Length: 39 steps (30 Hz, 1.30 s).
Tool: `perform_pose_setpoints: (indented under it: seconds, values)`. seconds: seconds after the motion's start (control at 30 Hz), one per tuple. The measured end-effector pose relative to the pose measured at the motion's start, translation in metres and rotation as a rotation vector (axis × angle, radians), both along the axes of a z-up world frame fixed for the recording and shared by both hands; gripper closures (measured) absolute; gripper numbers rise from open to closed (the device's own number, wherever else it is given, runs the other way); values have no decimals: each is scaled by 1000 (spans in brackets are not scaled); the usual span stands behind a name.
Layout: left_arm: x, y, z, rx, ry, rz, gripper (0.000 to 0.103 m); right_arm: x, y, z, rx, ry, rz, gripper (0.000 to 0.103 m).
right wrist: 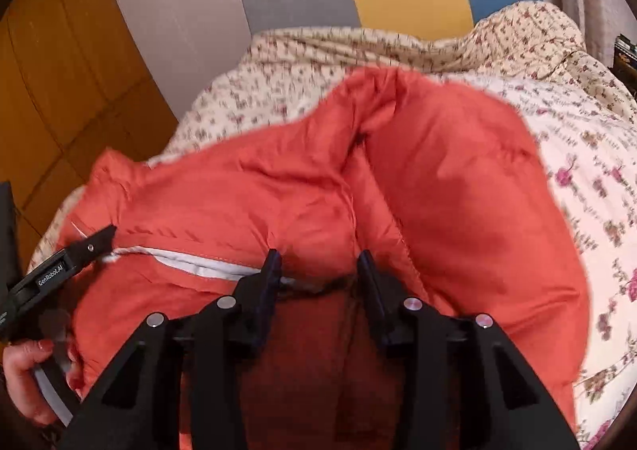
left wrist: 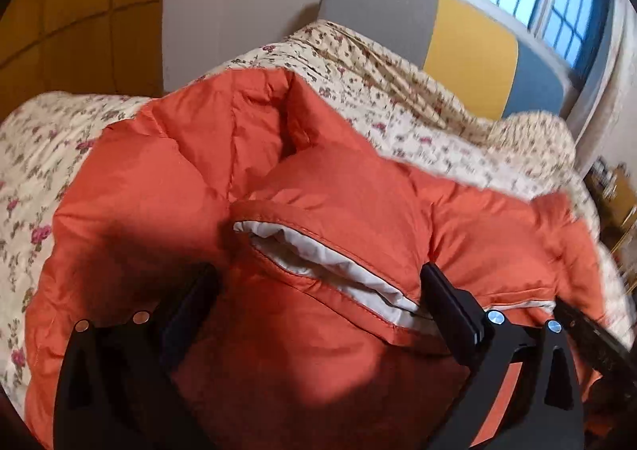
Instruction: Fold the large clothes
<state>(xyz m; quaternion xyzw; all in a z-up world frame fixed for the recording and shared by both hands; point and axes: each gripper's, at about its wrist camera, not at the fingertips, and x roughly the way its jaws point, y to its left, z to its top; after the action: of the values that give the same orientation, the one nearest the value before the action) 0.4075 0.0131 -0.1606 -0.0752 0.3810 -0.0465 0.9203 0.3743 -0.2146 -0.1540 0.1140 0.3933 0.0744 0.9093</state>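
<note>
While the orange puffer jacket (left wrist: 318, 179) lies across the floral bed (left wrist: 418, 108), white-lined edge toward both cameras, left gripper (left wrist: 318, 291) and right gripper (right wrist: 318, 271) fingers gape over it.

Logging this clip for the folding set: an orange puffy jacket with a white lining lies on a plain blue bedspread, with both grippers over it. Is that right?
Not quite. The bedspread is not plain blue; it is cream with a small pink flower print, as the right wrist view shows. The rest holds: the orange puffy jacket with its white lining lies on it, and the left gripper and right gripper are both over it.
</note>
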Motion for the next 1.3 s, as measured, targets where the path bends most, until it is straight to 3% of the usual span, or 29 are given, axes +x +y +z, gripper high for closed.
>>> perform_pose_setpoints:
  seconds: [0.1, 0.2, 0.27, 0.5, 0.73, 0.83, 0.97, 1.17, 1.27, 1.3]
  values:
    - [4, -7, 0, 53, 14, 7, 3, 3, 8, 0, -55, 7, 4, 62]
    - [-4, 4, 10, 6, 42, -10, 3, -7, -4, 11, 18, 21, 10, 59]
    - [-22, 18, 18, -45, 60, -27, 3, -31, -22, 24, 97, -7, -6, 52]
    - [-113, 56, 32, -47, -3, -19, 3, -126, -86, 51, 182, -31, -45, 42]
    - [-195, 114, 24, -165, 41, 43, 3, -226, -137, 39, 183, 45, -101, 26]
    - [-220, 131, 19, -116, 87, 84, 3, -256, -148, 29, 183, 77, -115, 26]
    - [-244, 145, 1, -145, 159, 76, 3, -287, -156, 16, 243, 118, -99, 26]
    - [-278, 139, -7, -177, 125, -66, 3, -302, -141, 5, 220, 134, -52, 28]
    - [-285, 124, -11, -138, 125, -116, 3, -301, -132, -1, 198, 141, -53, 41]
    - [-288, 116, -13, -91, 121, -131, 3, -301, -129, -2, 178, 139, -54, 49]
